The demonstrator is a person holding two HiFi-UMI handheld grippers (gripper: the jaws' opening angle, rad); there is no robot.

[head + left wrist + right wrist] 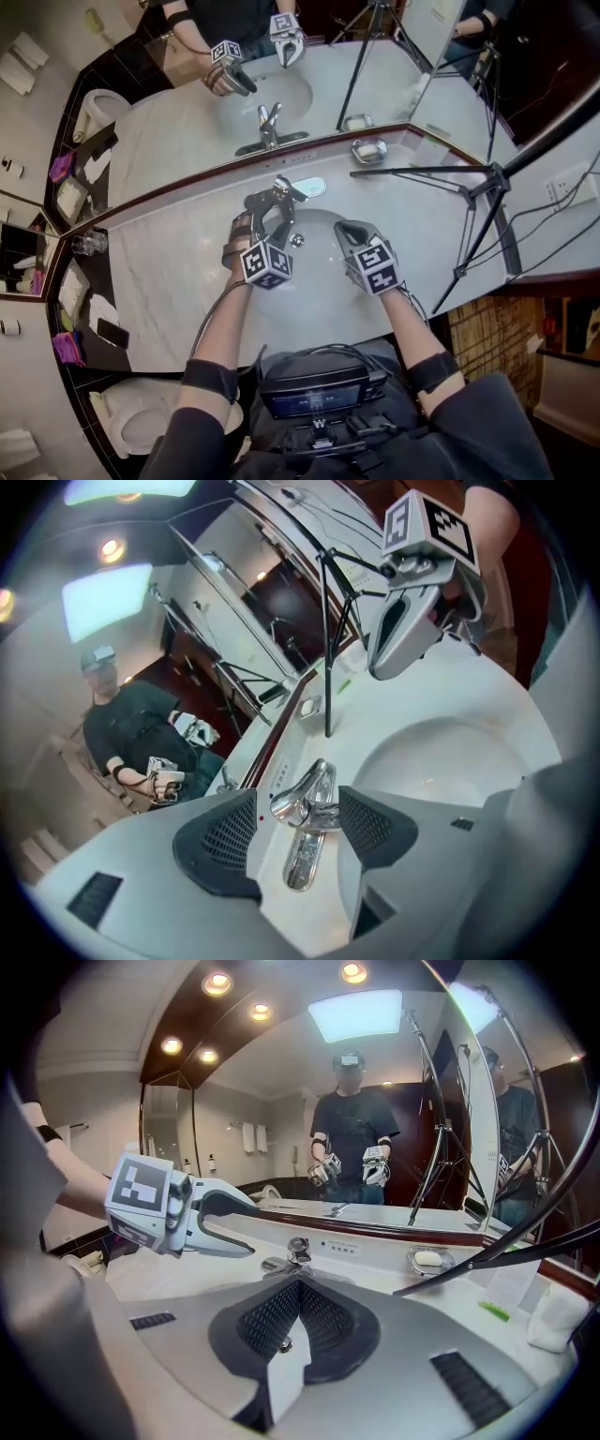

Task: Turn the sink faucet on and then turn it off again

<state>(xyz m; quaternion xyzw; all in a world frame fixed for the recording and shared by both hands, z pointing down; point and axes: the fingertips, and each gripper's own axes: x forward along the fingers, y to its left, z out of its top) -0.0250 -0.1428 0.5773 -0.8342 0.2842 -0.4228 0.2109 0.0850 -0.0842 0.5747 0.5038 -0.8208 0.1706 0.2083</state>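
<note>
- Faucet (305,850), a chrome single-lever one, is standing at the back rim of the sink basin (450,761), on the pale counter (187,262) just under the mirror (187,112).
- Left hand-held gripper (300,813) is hovering at it with jaws spread wide, one pad on each side of the lever and neither pressing, apparently lining up to grasp the lever.
- Right hand-held gripper (298,1297) is hanging over the basin's right side, jaws pressed together on nothing. It is likely keeping clear, since one gripper suffices.
- No water is showing at the spout, so the turning-on seems not yet done.
</note>
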